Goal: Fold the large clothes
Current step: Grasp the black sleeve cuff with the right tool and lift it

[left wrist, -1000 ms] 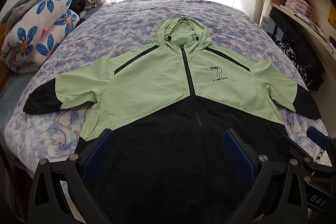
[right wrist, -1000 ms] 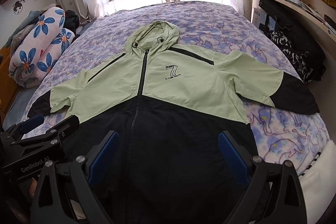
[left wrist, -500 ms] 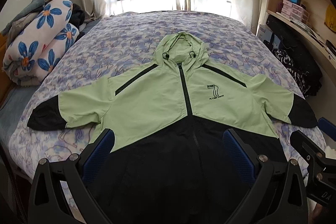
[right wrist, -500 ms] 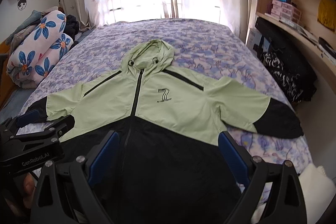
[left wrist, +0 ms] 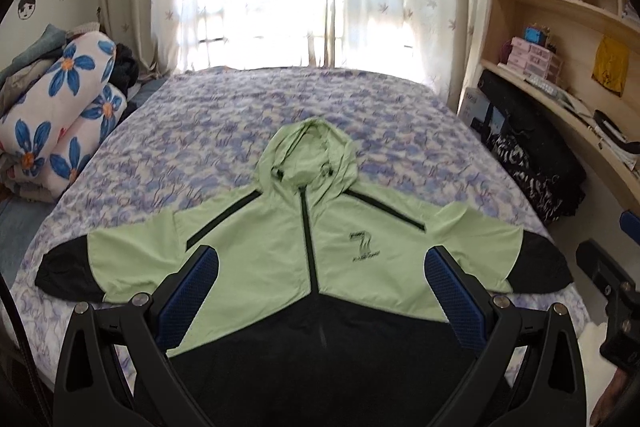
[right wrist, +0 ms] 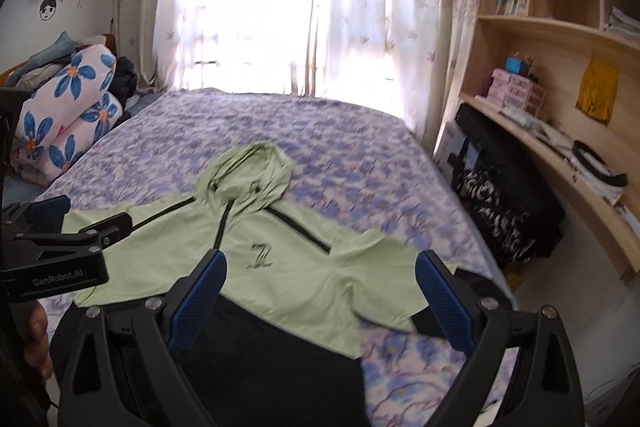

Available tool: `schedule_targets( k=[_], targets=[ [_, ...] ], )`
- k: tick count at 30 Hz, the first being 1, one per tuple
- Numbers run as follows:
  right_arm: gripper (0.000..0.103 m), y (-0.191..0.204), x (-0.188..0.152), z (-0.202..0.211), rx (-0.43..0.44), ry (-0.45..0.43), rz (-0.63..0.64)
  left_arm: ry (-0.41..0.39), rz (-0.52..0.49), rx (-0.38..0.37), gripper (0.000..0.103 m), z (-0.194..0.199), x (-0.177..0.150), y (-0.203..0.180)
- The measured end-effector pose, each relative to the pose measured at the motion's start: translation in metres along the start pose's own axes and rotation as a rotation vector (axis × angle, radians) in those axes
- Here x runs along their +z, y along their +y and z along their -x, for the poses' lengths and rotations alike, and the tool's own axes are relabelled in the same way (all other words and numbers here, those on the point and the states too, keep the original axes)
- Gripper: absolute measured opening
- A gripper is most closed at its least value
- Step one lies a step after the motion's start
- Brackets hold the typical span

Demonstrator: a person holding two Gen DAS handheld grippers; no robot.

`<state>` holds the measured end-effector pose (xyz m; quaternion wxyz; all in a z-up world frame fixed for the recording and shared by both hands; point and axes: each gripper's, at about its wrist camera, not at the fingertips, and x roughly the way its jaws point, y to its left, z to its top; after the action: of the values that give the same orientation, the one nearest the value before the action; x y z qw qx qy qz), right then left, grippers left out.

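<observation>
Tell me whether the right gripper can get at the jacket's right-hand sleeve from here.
Probably yes: the right gripper is open, and the sleeve lies flat on the bed just ahead with nothing over it.

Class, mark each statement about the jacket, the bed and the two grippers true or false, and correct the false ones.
1. The jacket lies spread flat on the bed. True.
2. Its zip is open. False: it is zipped up.
3. The left gripper is open and empty. True.
4. The right gripper clamps a sleeve. False: its fingers are apart, holding nothing.
5. The hood is black. False: it is light green.
</observation>
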<state>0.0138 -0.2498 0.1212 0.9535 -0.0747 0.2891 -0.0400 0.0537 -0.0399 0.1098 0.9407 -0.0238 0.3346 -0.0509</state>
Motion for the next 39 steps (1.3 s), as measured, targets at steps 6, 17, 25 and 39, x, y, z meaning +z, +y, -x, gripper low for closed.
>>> schedule_targets(
  k=[6, 17, 25, 39],
  targets=[
    [0.096, -0.057, 0.022, -0.009, -0.070, -0.073, -0.041, -0.108, -0.067, -0.014, 0.102, -0.004, 0.034, -0.040],
    [0.093, -0.192, -0.017, -0.101, -0.105, 0.162, -0.297, -0.003, -0.118, -0.020, 0.102, -0.110, 0.061, -0.143],
    [0.085, -0.309, -0.106, -0.174, -0.165, 0.418, -0.547, 0.126, -0.153, -0.040, 0.102, -0.223, 0.018, -0.207],
    [0.069, -0.397, -0.223, -0.261, -0.092, 0.677, -1.048, 0.234, -0.173, -0.076, 0.102, -0.289, -0.031, -0.255]
  ],
)
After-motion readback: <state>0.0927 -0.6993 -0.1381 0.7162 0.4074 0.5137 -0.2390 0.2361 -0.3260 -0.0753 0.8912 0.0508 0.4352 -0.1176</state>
